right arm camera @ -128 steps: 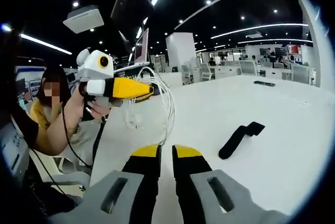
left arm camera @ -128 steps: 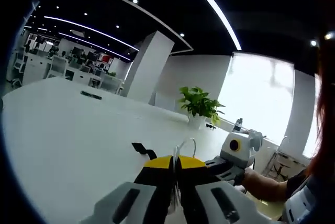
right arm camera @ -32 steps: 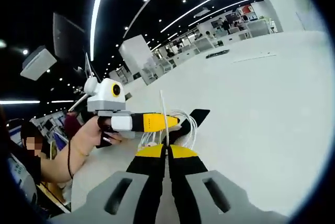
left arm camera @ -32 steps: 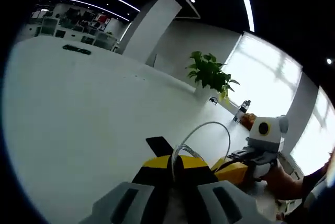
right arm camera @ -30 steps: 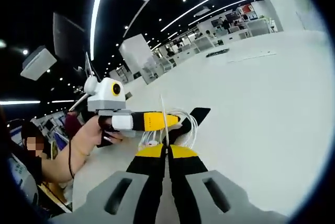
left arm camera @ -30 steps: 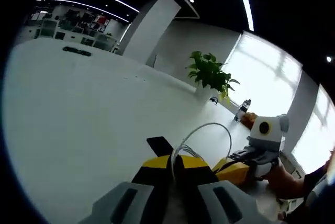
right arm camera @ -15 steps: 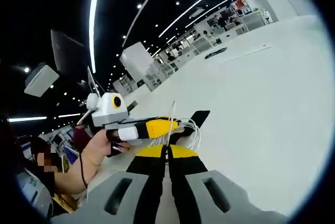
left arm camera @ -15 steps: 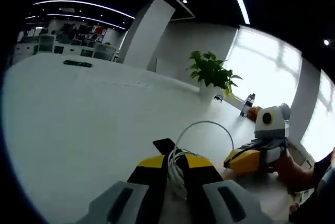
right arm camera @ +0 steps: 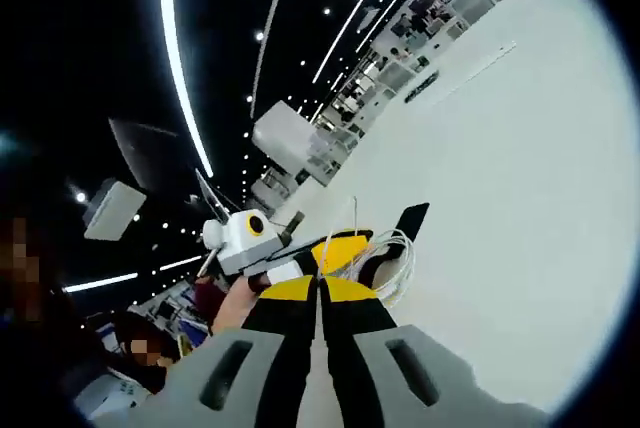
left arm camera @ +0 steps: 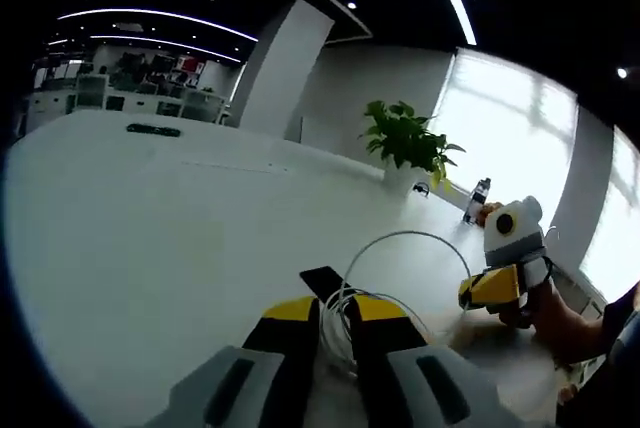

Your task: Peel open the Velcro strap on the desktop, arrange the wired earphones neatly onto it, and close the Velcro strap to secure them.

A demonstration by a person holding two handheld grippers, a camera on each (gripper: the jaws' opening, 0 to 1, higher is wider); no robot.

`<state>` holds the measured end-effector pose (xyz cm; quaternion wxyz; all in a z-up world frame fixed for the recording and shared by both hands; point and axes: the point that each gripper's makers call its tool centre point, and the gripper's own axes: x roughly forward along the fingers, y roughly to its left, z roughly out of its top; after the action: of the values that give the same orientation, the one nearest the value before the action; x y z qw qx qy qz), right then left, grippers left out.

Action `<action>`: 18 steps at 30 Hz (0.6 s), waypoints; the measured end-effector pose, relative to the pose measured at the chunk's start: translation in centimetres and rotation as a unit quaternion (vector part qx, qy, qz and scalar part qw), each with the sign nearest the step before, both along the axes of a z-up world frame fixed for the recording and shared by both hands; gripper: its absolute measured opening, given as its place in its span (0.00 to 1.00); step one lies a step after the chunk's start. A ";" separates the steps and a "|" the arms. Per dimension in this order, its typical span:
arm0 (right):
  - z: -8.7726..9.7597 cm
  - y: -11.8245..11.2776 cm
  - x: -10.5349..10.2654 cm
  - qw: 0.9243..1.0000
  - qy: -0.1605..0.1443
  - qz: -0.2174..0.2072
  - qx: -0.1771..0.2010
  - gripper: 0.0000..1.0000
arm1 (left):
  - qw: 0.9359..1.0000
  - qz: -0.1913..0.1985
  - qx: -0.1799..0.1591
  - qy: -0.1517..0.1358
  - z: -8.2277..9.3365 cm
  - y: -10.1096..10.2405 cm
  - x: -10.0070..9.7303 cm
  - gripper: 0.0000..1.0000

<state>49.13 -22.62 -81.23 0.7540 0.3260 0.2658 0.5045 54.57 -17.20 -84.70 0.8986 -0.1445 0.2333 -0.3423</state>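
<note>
Left gripper (left arm camera: 331, 310): jaws slightly parted, white earphone (left arm camera: 395, 273) loops lying in the gap; whether they pinch the cable is unclear. Black strap (left arm camera: 322, 279) at 12 o'clock of the tips, partly hidden under the coil. Right gripper (right arm camera: 320, 290): jaws closed on a thin cable strand. Strap's far end (right arm camera: 410, 218) shows at 1 o'clock on the table (right arm camera: 520, 208).

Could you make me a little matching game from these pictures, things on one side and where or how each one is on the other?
Things:
1. earphone cable
2. Velcro strap
3. potted plant
4. right tool

States:
A. black, flat on the white table, partly under the coil
B. jaws pressed together
C. white, looped in a coil
D. green, standing far back near the window

Pairs: 1-C, 2-A, 3-D, 4-B
</note>
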 end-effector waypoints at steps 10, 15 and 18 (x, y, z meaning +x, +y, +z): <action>-1.9 0.4 0.5 0.996 -0.041 -0.011 -0.084 0.05 | 0.999 0.001 0.022 -0.024 0.4 0.0 0.0 0.16; -2.8 0.0 0.8 0.993 -0.043 -0.021 -0.112 0.05 | 0.997 0.010 0.055 -0.057 0.7 0.3 0.4 0.16; -3.3 -0.1 0.8 0.990 -0.049 -0.026 -0.133 0.05 | 0.992 0.023 0.073 -0.096 1.5 0.5 0.7 0.16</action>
<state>49.93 -22.75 -84.55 0.8154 0.2047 0.2848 0.4606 55.24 -16.69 -83.21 0.9327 -0.0504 0.1669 -0.3158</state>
